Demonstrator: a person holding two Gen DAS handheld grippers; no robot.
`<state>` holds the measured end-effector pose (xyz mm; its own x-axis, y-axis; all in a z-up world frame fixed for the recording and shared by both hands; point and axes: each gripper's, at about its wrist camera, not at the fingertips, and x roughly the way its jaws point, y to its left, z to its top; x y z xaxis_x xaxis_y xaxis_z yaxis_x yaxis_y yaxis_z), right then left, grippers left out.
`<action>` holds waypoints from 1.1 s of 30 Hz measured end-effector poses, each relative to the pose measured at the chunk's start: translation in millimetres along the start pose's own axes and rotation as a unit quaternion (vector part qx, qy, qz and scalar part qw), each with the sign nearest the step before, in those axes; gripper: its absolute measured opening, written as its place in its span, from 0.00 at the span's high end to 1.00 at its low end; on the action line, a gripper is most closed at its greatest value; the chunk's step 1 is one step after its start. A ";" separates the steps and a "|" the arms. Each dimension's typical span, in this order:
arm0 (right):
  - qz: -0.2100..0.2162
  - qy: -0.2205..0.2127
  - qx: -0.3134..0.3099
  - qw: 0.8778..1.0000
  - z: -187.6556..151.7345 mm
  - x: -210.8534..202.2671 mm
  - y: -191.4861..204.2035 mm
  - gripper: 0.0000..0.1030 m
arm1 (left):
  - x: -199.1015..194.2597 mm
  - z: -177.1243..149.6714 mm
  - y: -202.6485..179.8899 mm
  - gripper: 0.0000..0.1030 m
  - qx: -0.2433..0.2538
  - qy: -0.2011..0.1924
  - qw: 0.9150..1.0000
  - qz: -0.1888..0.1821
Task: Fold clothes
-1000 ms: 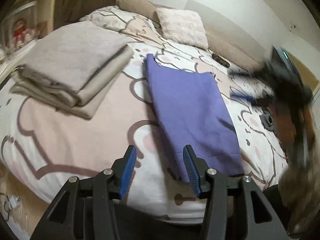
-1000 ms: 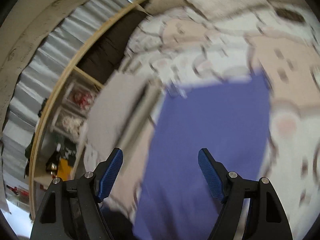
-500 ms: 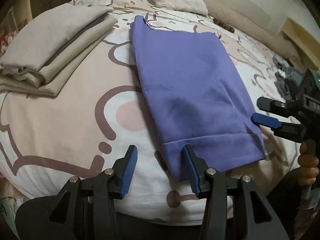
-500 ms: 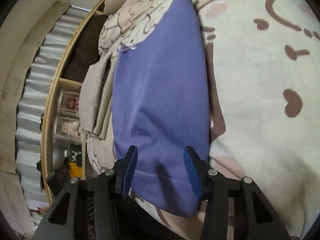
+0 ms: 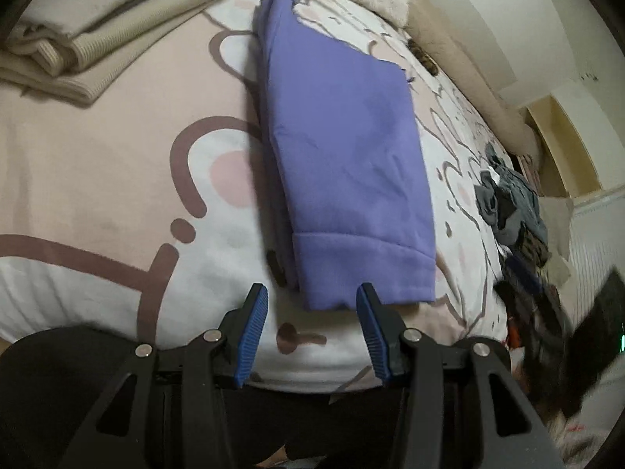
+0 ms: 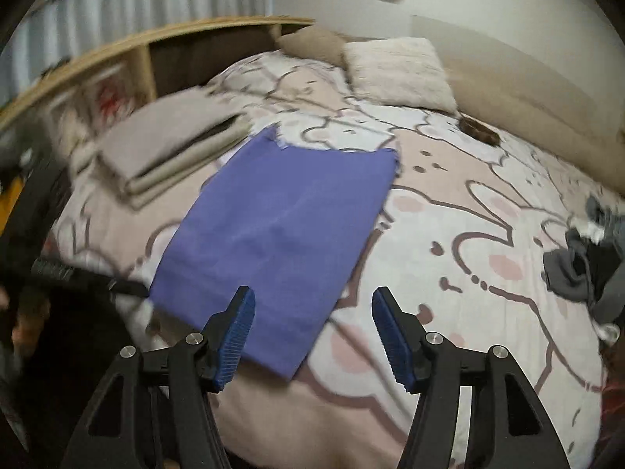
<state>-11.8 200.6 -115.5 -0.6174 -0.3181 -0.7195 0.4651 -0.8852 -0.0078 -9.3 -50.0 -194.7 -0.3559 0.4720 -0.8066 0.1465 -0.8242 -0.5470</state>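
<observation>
Now the purple garment (image 5: 347,164) is lying folded lengthwise on the bedspread (image 5: 97,164), right of the beige stack (image 5: 97,39), while the left gripper (image 5: 310,328) and right gripper (image 6: 312,336) are hovering apart and empty at its near hem, seemingly lining up for the next fold

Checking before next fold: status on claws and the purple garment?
Left claw open at hem. Right claw open, empty, just been opening. Purple garment flat, folded lengthwise. Nothing lying on it.

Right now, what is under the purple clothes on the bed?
The folded purple garment lies flat on the bunny-print bedspread, which shows all around it. Whatever sits directly beneath the cloth is covered, so anything hidden there cannot be seen.
</observation>
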 end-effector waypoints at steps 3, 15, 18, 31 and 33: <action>0.015 0.018 -0.001 1.000 -15.5 2.0 7.5 0.39 | 12.3 7.4 7.1 0.54 -0.035 0.005 0.999 -0.015; -0.135 -0.030 -0.185 0.973 -58.8 0.0 71.9 0.33 | 33.5 33.0 12.8 0.65 -0.138 0.064 0.983 -0.106; -0.184 -0.040 -0.264 0.946 -70.8 16.6 97.7 0.33 | 28.0 36.3 15.3 0.67 -0.160 0.072 0.975 -0.133; -0.300 -0.077 -0.496 0.811 -106.5 99.6 121.5 0.33 | 10.9 50.7 -0.1 0.68 -0.114 0.085 0.984 -0.103; -0.296 -0.076 -0.511 0.803 -105.5 96.2 120.9 0.33 | 9.7 51.3 4.3 0.68 -0.124 0.087 0.982 -0.114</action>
<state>52.0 98.7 -259.0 -0.9566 -0.0503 -0.2871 0.2915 -0.1791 -0.9397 -59.5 -65.1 -193.3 -0.2455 0.6989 -0.6717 0.3091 -0.6003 -0.7376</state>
